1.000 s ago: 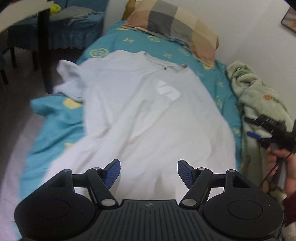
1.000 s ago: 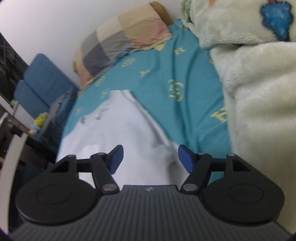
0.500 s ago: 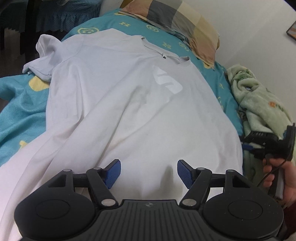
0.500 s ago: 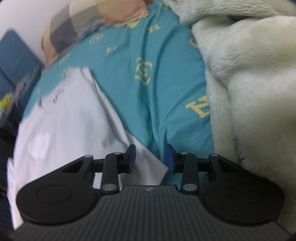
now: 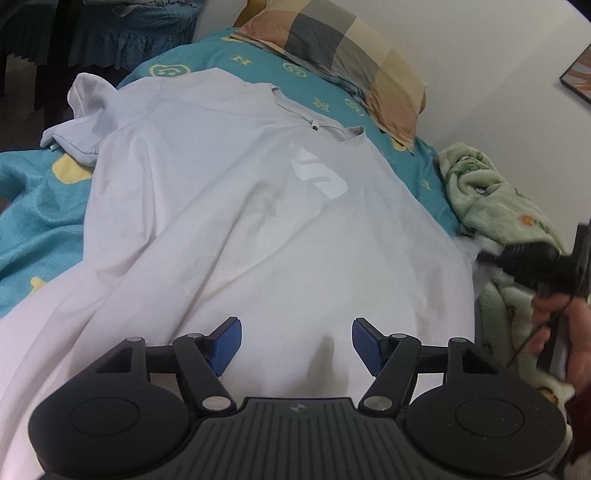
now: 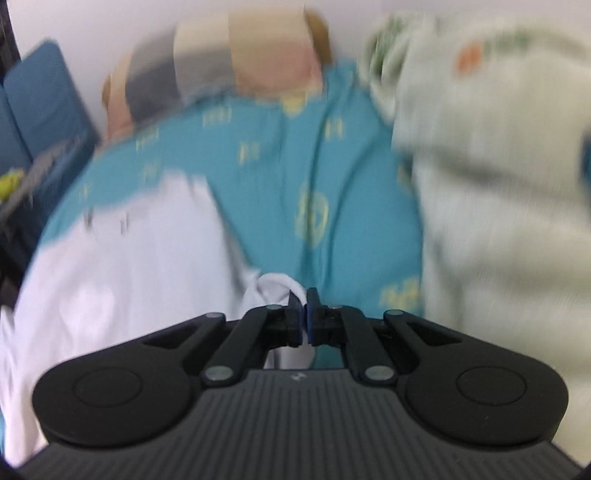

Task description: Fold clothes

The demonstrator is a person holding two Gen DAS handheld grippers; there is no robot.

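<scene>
A white T-shirt [image 5: 240,206] with a white chest logo lies spread face up on the teal bed sheet [image 5: 33,206]. Its collar points toward the pillow. My left gripper [image 5: 295,328] hovers low over the shirt's lower part. Its jaws are closing slightly and its blue pads [image 5: 225,343] stand wide apart, pressing on nothing. The right wrist view is blurred. There my right gripper [image 6: 304,314] is shut on a bunched bit of the shirt's [image 6: 110,288] right edge, with white cloth pinched between the pads. A hand [image 5: 561,339] holds that gripper at the shirt's right side.
A checked pillow [image 5: 351,55] lies at the head of the bed. A fluffy green blanket [image 5: 491,199] is heaped along the right side against the wall. Blue-covered chairs [image 5: 122,29] stand beyond the bed's left side. A picture frame [image 5: 578,77] hangs on the wall.
My right gripper went from wide open to shut on the shirt's right edge and swung. My left gripper sank closer to the shirt.
</scene>
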